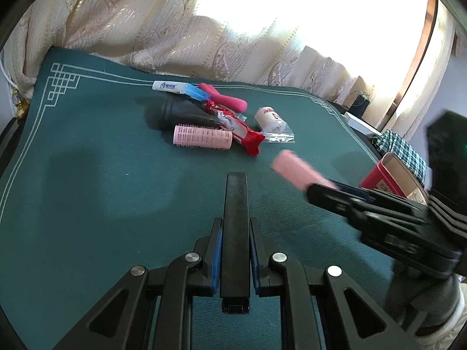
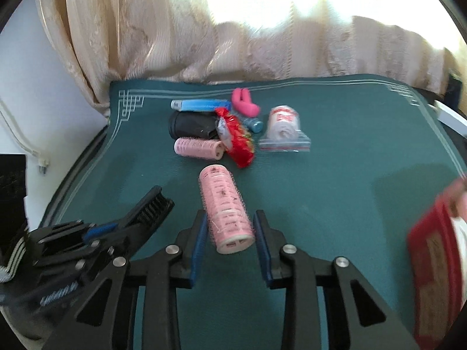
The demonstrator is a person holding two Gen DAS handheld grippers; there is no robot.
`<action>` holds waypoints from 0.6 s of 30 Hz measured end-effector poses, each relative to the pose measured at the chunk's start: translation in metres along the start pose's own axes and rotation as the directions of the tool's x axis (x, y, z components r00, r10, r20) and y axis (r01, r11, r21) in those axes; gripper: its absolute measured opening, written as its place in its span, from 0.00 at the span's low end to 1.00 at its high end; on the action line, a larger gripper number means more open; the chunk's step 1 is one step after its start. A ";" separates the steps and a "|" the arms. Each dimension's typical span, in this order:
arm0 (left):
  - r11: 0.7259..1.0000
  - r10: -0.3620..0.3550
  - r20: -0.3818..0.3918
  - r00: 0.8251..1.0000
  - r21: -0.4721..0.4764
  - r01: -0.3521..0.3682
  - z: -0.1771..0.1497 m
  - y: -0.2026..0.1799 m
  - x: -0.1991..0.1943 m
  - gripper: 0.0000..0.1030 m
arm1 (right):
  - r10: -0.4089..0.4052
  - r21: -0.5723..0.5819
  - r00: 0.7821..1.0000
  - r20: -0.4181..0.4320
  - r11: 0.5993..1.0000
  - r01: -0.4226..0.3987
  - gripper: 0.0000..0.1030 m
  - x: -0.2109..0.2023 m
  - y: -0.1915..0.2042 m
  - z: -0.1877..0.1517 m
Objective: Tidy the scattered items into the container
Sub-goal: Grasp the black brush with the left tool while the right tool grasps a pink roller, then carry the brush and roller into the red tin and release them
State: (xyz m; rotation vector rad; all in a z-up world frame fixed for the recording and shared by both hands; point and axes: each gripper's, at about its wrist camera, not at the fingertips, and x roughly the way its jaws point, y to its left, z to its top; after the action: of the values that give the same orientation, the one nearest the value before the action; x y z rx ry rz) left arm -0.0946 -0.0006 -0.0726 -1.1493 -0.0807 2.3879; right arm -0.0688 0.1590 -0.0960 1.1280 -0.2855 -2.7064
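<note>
My left gripper is shut on a black comb, held low over the green mat; its teeth show in the right wrist view. My right gripper is shut on a pink hair roller, which is seen blurred in the left wrist view. A pile lies at the mat's far middle: a second pink roller, a black tube, a red wrapper, a blue-capped white tube, a pink clip and a bagged roll. The red container stands at the right.
A cream curtain hangs behind the mat's far edge. A checked cloth and white box lie beyond the right edge. A white wall and cable are at the left.
</note>
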 end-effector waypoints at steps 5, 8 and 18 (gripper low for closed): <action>1.000 -0.010 0.014 1.000 0.028 0.009 -0.001 -0.012 -0.005 0.16 | -0.089 0.059 0.990 0.106 0.995 0.083 0.33 -0.067 -0.018 -0.023; 0.999 -0.016 0.019 1.000 0.043 0.015 -0.002 -0.024 -0.008 0.16 | -0.169 0.089 0.971 0.167 0.984 0.156 0.33 -0.108 -0.030 -0.034; 0.987 -0.124 0.001 0.992 0.102 0.123 -0.011 -0.096 -0.018 0.16 | -0.280 0.312 0.950 0.139 0.923 0.227 0.33 -0.165 -0.123 -0.062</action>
State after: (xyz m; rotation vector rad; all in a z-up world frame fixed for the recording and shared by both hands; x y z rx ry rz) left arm -0.0390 0.0742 -0.0420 -1.0574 -0.0314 2.2607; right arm 0.0767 0.3124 -0.0579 1.0524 -0.6289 -3.0841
